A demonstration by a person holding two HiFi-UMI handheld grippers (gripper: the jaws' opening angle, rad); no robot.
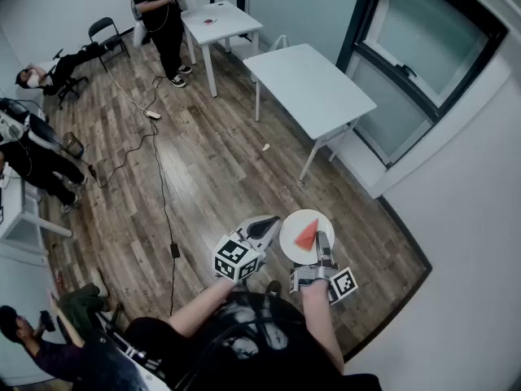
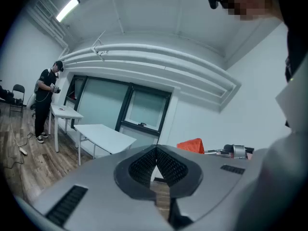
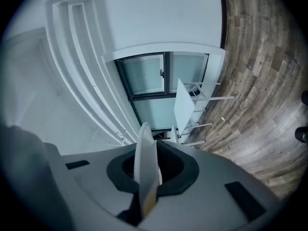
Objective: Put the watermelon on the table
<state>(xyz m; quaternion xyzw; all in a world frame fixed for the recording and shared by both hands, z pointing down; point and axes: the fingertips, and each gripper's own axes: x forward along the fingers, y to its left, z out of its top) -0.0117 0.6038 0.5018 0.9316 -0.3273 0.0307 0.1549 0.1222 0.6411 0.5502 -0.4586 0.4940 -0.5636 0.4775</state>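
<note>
Well off to the left of the left gripper (image 1: 267,225), a black cable (image 1: 159,177) trails across the wood-plank floor (image 1: 220,161). A folding chair (image 1: 107,34) stands far beyond it. The left gripper's ribbed black pads are pressed together with nothing between them; its gray shell carries a marker cube. Far ahead of it a standing person (image 1: 161,15) faces a small white table (image 1: 220,21).

Just to its right, the round white plate (image 1: 293,226) is carried above the floor, with the red, wedge-shaped watermelon slice (image 1: 307,235) lying on it. The right gripper (image 1: 322,241) pinches the plate's near rim; its own view shows the thin plate edge-on between the black pads (image 3: 173,170).

Ahead of both grippers the floor lies open up to the long white table (image 1: 313,88), a flat smooth top on thin white legs, bare on top. A small pale scrap (image 1: 265,147) lies on the planks before it. To the right of the right gripper a plain white wall (image 1: 464,218) runs close by, and further ahead it holds a dark-framed window (image 1: 423,63).
</note>
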